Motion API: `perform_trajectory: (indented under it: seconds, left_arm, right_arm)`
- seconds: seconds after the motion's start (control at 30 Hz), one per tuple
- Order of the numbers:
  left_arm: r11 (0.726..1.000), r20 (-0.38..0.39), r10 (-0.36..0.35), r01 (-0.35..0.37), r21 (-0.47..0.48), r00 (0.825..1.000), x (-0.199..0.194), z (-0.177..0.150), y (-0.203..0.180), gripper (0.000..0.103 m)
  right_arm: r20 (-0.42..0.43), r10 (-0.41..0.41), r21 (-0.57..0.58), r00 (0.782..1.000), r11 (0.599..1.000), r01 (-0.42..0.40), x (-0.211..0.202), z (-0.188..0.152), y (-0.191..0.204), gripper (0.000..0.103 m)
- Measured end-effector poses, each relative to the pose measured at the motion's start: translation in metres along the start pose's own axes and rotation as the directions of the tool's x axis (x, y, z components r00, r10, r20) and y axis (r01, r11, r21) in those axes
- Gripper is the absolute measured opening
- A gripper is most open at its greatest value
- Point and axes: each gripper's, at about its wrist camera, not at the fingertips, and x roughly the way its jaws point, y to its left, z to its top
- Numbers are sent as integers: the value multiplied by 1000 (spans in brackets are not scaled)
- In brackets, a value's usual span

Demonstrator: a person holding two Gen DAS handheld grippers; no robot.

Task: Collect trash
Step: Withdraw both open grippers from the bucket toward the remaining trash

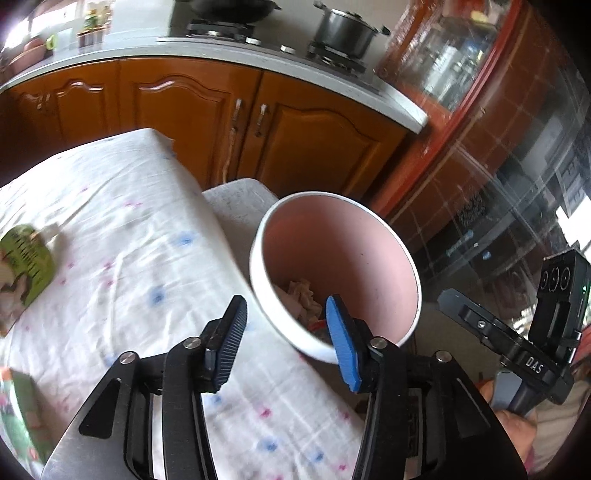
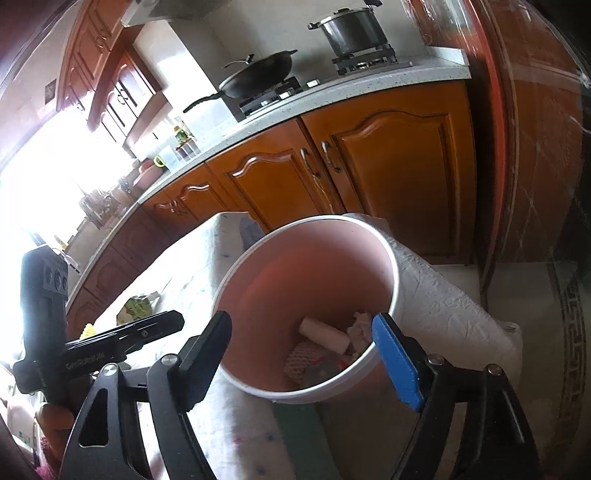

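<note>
Pink bin (image 1: 343, 240) with a white rim, standing just off the right edge of the desk (image 1: 122, 206), its mouth wide open toward both cameras. Inside, at the bottom: crumpled tissue (image 1: 301, 295), a white roll-shaped piece (image 2: 324, 331), a bit of white foam netting (image 2: 303, 356). On the desk, a white cloth with small pink and blue marks; at its far left, a green printed wrapper (image 1: 26, 266), lettering too blurred to read; at the near left edge, another green-and-pink packet (image 1: 20, 417), also unreadable.

Left gripper (image 1: 284, 343) hovering over the desk's near right edge, jaws apart and holding nothing, blue pad (image 1: 341, 347) in front of the bin's near wall. Right gripper (image 2: 306, 356) poised above the bin's near rim, jaws spread wide, nothing between them. Seen from the left wrist camera, "DAS" in white on the right gripper's black body; seen from the right wrist camera, faint white lettering on the left gripper's body, not legible with certainty.

Beyond, orange-brown wooden cabinets (image 2: 388, 155) under a pale speckled worktop (image 1: 221, 55), with a steel pot (image 2: 351, 31) and a black wok (image 2: 258, 74) on the gas hob.
</note>
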Motion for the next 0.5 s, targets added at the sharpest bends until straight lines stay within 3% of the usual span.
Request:
perform_trajectory:
  seconds: [0.1,0.5]
  left_arm:
    - [1000,30,15,-14,-16,999,-17,-11,10,52]
    - [992,120,81,-69,-102,989,-82,-50,56,54]
  right_arm:
    - [21,17,0,1000,1000,-17,-4,-3,9,91]
    - [26,82,-41,996,996,-81,-7,-26,51,92]
